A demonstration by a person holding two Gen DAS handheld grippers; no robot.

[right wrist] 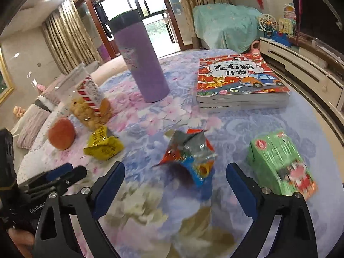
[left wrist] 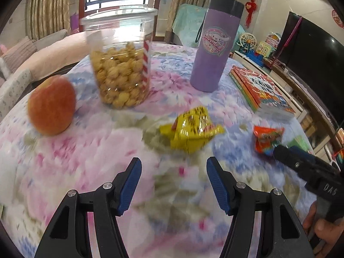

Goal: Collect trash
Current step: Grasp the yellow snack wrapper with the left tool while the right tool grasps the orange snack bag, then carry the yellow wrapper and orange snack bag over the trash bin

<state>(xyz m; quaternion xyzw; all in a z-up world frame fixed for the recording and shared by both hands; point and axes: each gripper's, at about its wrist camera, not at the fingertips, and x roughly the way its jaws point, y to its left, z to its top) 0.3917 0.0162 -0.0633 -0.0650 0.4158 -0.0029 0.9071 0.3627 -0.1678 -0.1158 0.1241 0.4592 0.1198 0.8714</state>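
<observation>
A crumpled yellow wrapper (left wrist: pixel 191 129) (right wrist: pixel 103 145) lies on the floral tablecloth (left wrist: pixel 86 161), a short way ahead of my left gripper (left wrist: pixel 174 160). That gripper is open with nothing between its fingers. A torn red and silver snack wrapper (right wrist: pixel 189 157) (left wrist: pixel 267 138) lies just ahead of my right gripper (right wrist: pixel 175 166), level with its fingertips. The right gripper is open wide and its pads do not touch the wrapper. A green drink carton (right wrist: pixel 279 163) lies on its side to the right of the right finger.
An apple (left wrist: pixel 51 105), a clear jar of puffed snacks (left wrist: pixel 120 64), a purple tumbler (left wrist: pixel 215 47) and a stack of children's books (right wrist: pixel 240 83) stand farther back on the table. The table's edge curves close behind the carton. A sofa and a TV cabinet lie beyond.
</observation>
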